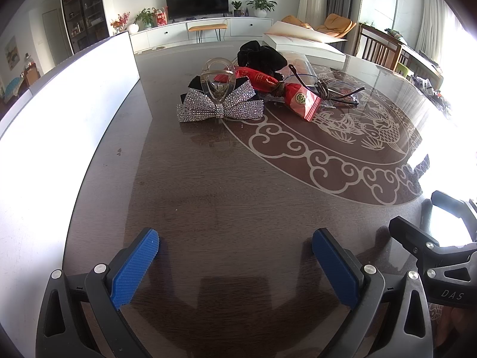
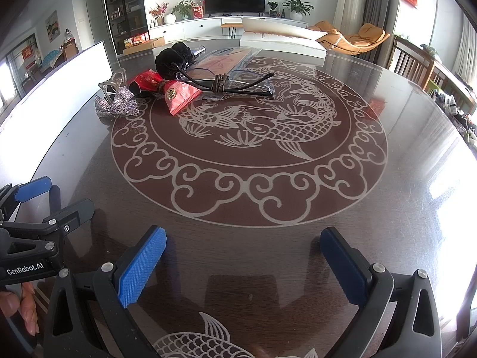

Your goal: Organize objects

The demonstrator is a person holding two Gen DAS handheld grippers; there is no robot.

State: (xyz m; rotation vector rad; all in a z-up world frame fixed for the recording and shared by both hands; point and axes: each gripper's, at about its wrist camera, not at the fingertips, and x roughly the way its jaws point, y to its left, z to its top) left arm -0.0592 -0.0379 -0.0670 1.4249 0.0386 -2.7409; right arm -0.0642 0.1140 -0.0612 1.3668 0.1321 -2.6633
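- Living room; dark glossy table (image 2: 402,137) with pale fish-and-cloud inlay; TV at the far wall.
- Left gripper (image 1: 235,265): blue ribbed pads spread wide, holding nothing, low over bare tabletop.
- Right gripper (image 2: 243,264): likewise wide, empty.
- Clutter heaped far across the table, well apart from both: rhinestone bow (image 1: 220,107), clear plastic clip (image 1: 217,80), red packet (image 1: 302,101), black velvet pouch (image 2: 174,58), glasses (image 2: 238,83).
- Only the right view shows the full fish medallion and fingertips (image 2: 28,313) behind the left tool.
- White panel (image 1: 59,119) along the left edge.
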